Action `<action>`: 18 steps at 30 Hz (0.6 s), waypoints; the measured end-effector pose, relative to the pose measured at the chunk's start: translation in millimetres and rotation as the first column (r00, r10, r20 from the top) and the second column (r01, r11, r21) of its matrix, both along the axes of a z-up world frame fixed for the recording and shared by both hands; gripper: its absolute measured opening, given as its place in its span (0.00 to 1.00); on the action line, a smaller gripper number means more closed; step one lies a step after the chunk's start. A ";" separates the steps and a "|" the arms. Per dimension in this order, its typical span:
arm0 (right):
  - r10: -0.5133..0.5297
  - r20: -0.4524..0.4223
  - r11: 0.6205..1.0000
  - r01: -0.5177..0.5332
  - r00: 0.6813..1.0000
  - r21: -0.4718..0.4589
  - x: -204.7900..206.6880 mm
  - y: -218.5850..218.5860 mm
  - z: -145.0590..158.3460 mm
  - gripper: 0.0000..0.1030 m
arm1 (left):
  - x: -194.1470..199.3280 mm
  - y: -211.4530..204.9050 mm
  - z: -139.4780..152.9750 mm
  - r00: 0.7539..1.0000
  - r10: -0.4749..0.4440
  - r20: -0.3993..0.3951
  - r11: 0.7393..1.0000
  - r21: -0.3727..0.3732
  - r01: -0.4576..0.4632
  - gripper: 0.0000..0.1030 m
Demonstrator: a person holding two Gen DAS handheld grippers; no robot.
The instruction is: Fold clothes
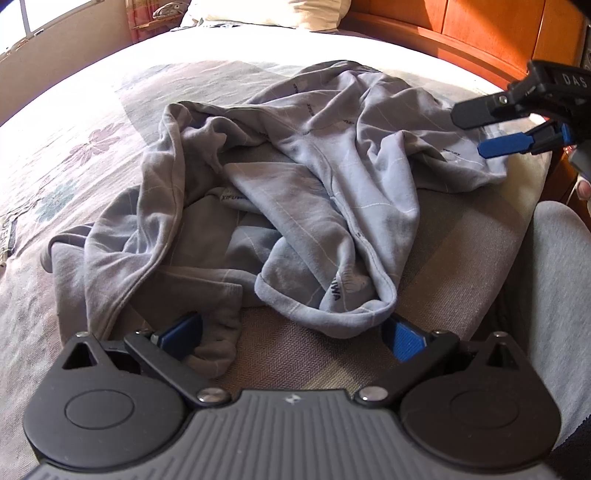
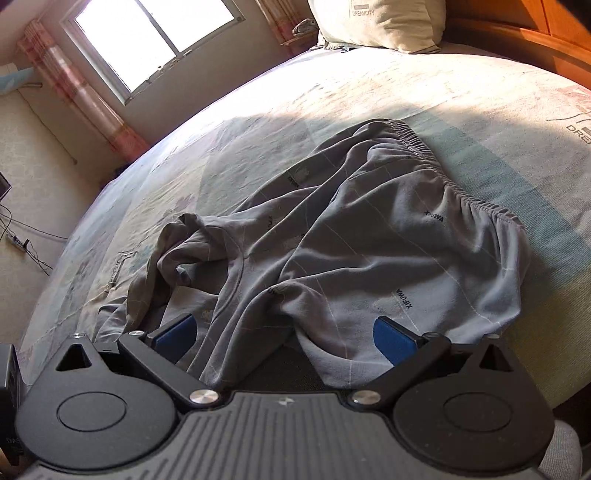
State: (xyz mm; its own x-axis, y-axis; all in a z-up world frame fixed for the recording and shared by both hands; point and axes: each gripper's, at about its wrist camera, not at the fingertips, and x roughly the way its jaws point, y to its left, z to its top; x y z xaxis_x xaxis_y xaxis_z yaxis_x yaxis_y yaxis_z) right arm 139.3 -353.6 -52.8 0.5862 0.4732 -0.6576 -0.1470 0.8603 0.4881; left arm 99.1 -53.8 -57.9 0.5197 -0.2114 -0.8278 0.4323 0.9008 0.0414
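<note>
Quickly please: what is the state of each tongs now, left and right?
Left tongs: open, holding nothing, above the grey trousers.
Right tongs: open, holding nothing, trousers' cloth lying between the fingers.

The bed (image 2: pixel 424 92), with a pale flowered cover, carries crumpled grey trousers (image 2: pixel 369 240) in the middle of the frame and a pillow (image 2: pixel 380 22) at the top.

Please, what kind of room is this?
Most likely a bedroom in a home. The grey garment lies on a bed with a pillow near a wooden headboard, and a window with curtains lets sunlight in.
</note>
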 end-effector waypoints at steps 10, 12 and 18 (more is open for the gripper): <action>0.038 -0.028 0.999 -0.039 0.999 -0.013 -17.5 20.4 -10.4 1.00 | -12.7 32.3 38.9 0.993 0.070 0.091 0.998 -0.014 -0.069 0.99; 0.036 -0.021 0.999 -0.036 0.999 -0.009 -18.5 20.0 -8.3 1.00 | -11.7 39.8 45.7 0.986 0.104 0.131 0.994 0.012 -0.107 0.99; 0.051 -0.018 0.999 -0.051 0.999 -0.009 -18.2 26.4 -7.2 1.00 | 13.5 66.1 24.6 0.963 0.239 0.121 0.965 0.078 -0.249 0.99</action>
